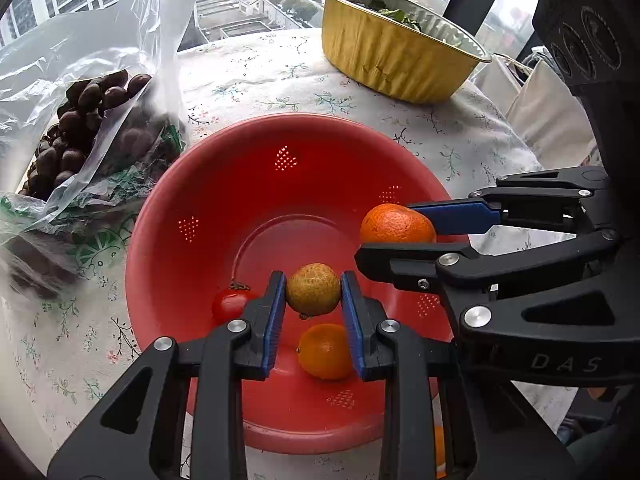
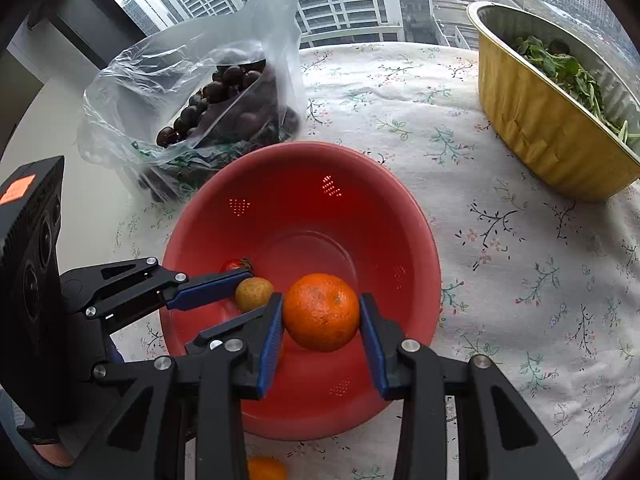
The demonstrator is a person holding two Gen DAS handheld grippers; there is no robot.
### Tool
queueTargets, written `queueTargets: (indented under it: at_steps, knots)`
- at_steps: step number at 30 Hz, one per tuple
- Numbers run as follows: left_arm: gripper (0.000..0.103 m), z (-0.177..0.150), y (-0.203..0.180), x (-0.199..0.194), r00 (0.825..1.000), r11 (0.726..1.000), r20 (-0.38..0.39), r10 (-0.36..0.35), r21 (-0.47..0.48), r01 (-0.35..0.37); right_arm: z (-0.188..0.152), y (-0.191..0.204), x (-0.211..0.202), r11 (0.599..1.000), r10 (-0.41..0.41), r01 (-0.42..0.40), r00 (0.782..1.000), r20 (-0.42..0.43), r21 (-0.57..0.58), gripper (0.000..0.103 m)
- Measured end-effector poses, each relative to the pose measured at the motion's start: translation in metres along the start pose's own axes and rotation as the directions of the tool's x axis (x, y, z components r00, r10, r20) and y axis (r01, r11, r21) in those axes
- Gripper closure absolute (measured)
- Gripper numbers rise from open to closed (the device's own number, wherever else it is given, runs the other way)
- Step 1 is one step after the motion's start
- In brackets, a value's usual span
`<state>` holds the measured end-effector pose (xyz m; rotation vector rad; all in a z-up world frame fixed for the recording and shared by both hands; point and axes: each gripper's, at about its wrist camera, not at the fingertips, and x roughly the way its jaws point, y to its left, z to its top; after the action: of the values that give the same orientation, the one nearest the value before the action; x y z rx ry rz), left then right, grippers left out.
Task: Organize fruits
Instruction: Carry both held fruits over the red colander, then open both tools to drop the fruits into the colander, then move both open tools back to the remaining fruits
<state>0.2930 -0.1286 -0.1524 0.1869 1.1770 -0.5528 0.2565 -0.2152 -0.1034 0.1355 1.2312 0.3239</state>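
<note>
A red perforated basket (image 1: 192, 264) (image 2: 400, 216) sits on the flowered tablecloth. My left gripper (image 1: 313, 292) is shut on a brownish-green round fruit (image 1: 313, 289) (image 2: 253, 293) and holds it over the basket. My right gripper (image 2: 322, 314) (image 1: 394, 226) is shut on an orange mandarin (image 2: 321, 311) (image 1: 396, 224), over the basket's right side. In the basket lie a small red tomato (image 1: 229, 303) (image 2: 234, 266) and an orange fruit (image 1: 325, 351). Another orange fruit (image 2: 266, 469) lies on the cloth in front of the basket.
A clear plastic bag of dark grapes (image 1: 84, 120) (image 2: 216, 92) lies left of and behind the basket. A gold foil tub of green leaves (image 1: 396, 52) (image 2: 552, 112) stands at the back right. The table's far edge runs along a window.
</note>
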Motion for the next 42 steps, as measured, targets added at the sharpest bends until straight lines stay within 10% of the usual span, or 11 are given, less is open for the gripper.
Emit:
queueTargets:
  at_steps: [19,32,42]
  knots:
    - [0.075,-0.006,0.008,0.013,0.999,1.0,-0.034,0.027,0.009,-0.027,0.006,0.008,0.027,0.999,-0.041,0.04,0.998,-0.051,-0.003,0.062]
    - [0.034,-0.014,0.002,-0.035,0.998,0.999,0.043,0.051,0.001,-0.051,0.005,0.009,-0.008,0.999,-0.035,0.035,0.999,0.025,0.009,0.049]
    - [0.016,-0.102,-0.01,-0.095,0.997,0.998,0.071,0.04,-0.044,-0.037,-0.08,0.003,-0.073,0.997,-0.007,0.0,0.997,0.082,0.08,0.034]
